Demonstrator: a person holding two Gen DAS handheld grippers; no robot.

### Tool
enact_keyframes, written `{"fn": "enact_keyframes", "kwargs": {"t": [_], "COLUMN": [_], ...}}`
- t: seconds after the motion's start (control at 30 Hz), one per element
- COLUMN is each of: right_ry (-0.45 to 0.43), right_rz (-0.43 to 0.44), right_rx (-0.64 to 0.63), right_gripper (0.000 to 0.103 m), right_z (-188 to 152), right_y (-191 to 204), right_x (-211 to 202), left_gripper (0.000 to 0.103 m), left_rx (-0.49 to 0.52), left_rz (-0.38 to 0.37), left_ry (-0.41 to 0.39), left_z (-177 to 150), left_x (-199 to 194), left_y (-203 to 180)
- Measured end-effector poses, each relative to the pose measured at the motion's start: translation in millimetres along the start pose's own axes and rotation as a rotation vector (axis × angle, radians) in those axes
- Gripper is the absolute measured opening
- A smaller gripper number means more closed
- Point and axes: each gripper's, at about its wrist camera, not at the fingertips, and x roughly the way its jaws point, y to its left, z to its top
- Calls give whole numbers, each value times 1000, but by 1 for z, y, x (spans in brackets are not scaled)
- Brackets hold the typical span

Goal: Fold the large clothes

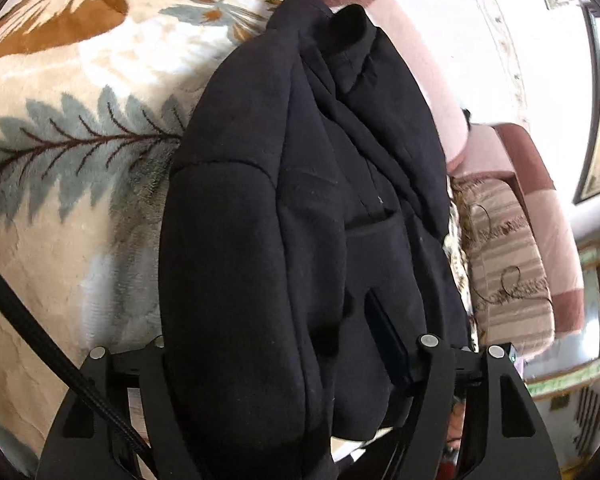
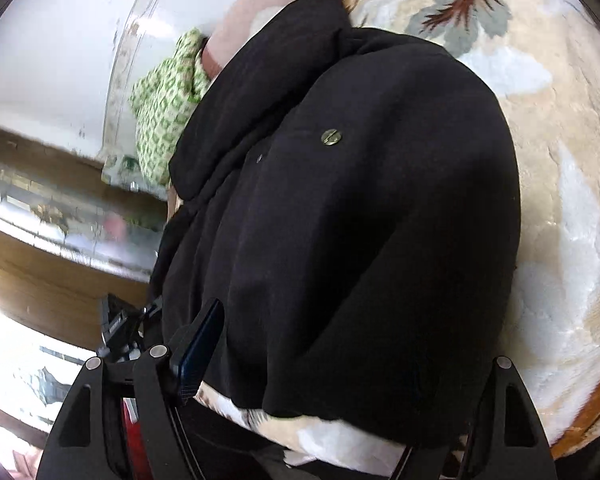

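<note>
A large black garment (image 1: 300, 220) lies folded in thick layers on a leaf-patterned blanket (image 1: 80, 120). It also fills the right wrist view (image 2: 360, 220), where a brass button (image 2: 331, 137) shows. My left gripper (image 1: 292, 368) stands wide open with the garment's near end bulging between its fingers. One blue-padded fingertip (image 1: 388, 336) shows at the right; the other is hidden by cloth. My right gripper (image 2: 340, 344) is also wide open around the garment's near end. Its left fingertip (image 2: 200, 340) shows; the right one is hidden.
A green checked cloth (image 2: 164, 112) lies at the blanket's far edge near a pink headboard (image 1: 420, 60). A striped fringed cushion (image 1: 508, 272) sits to the right in the left wrist view. White wall and wooden furniture (image 2: 40, 272) lie beyond the bed.
</note>
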Motion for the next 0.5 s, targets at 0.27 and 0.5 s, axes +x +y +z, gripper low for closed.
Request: {"fn": "enact_keyframes", "kwargs": {"t": [0.27,0.5], "right_ry": [-79,-153], "right_rz": [-29,34], "right_rx": [53,-106], "right_gripper": [20,15], "right_z": [7,4], "right_y": [13,67], "right_x": [-13,-67], "left_gripper": [15,14], "left_rx": [-12,137], "left_rz": [230,228], "left_ry": [-131,-217], "left_z": [-7,-33], "left_x": [-28,-80], "left_y": [-43,-85]}}
